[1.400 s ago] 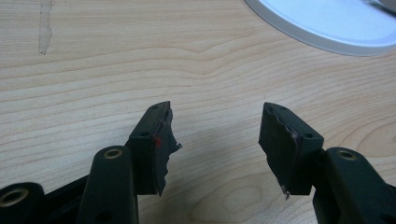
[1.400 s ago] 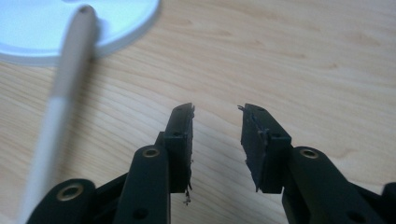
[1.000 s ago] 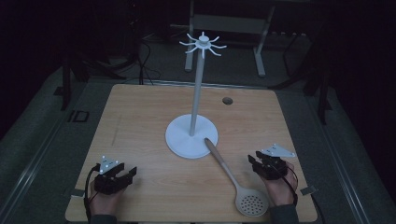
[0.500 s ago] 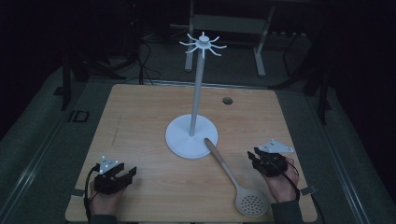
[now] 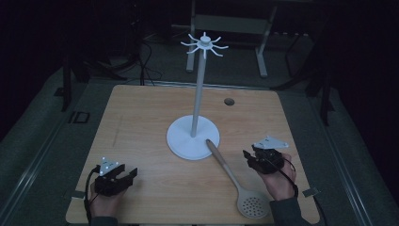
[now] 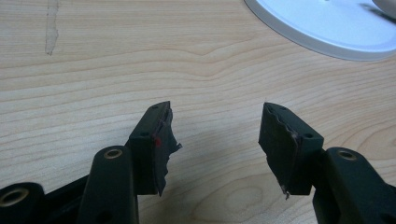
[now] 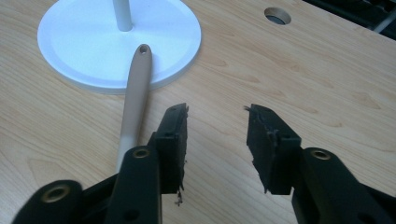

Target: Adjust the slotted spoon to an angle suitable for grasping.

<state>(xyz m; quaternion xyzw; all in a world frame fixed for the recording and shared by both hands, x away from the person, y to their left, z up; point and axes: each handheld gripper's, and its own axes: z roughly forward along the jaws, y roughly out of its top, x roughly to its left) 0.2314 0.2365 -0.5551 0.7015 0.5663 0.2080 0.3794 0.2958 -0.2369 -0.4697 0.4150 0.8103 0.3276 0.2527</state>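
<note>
A white stand with a round base, a tall pole and a crown of hooks rises mid-table. A beige slotted spoon lies on the wood, its handle tip with a hang hole resting on the base rim, its perforated bowl near the front edge. My right gripper is open just right of the spoon handle, nothing between its jaws. My left gripper is open over bare wood at the front left, the stand's base ahead to its right.
The wooden table has a round cable hole at the back right. A pale streak marks the wood ahead of the left gripper. Dark floor, cables and metal frame legs surround the table.
My right gripper has edged slightly left and forward, toward the spoon handle. The left gripper, spoon and stand have not moved.
</note>
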